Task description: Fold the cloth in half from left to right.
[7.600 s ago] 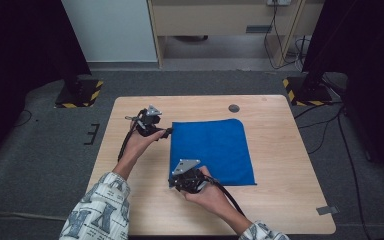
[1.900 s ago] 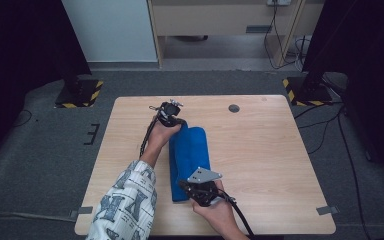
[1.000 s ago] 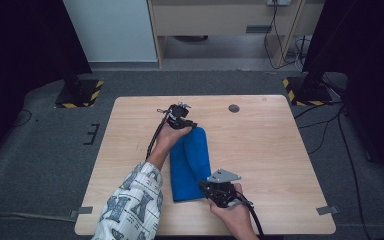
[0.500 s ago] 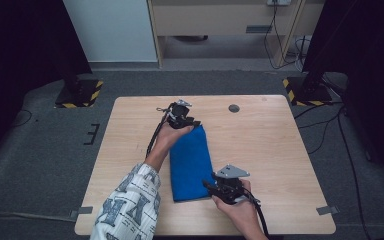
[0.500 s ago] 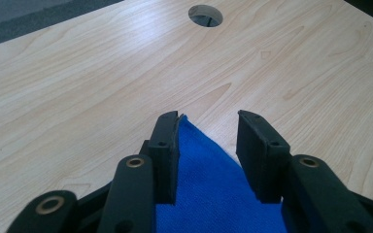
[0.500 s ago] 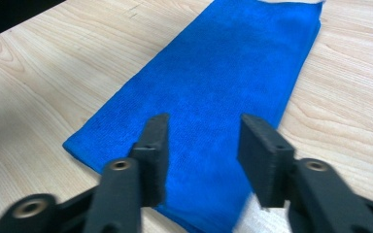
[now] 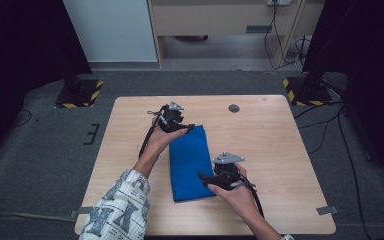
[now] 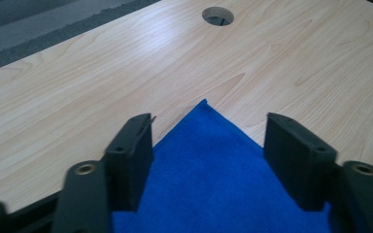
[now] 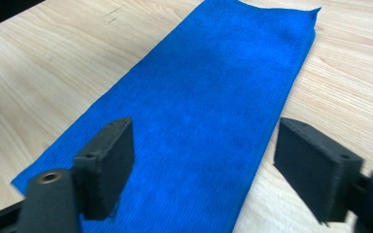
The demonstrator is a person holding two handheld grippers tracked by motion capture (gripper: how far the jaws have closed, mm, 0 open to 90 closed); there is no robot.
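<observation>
The folded blue cloth (image 7: 191,162) lies flat on the desk (image 7: 275,145). The left tool (image 7: 189,128) and right tool (image 7: 203,177) have just been opening; both gape, gripping nothing.

Setting: a laboratory or recording studio bay, not a home. Evidence, by clock direction from the centre of the high view:

- Centre: a plain light-wood surface (image 7: 275,150) with a round cable grommet hole (image 7: 234,108) near its far edge, standing on grey carpet floor (image 7: 45,150).
- 10 and 2 o'clock: heavy stand bases marked with yellow-black hazard tape (image 7: 77,95) (image 7: 307,90).
- 9 and 3 o'clock: black curtains (image 7: 20,50) (image 7: 365,60) enclosing the bay on both sides.
- 12 o'clock: a pale cabinet panel (image 7: 112,30) and a wooden desk frame (image 7: 220,20), with cables (image 7: 275,35) hanging down beside it.
- 5 and 7 o'clock: strips of grey tape (image 7: 326,210) (image 7: 82,212) at the near corners of the surface.
</observation>
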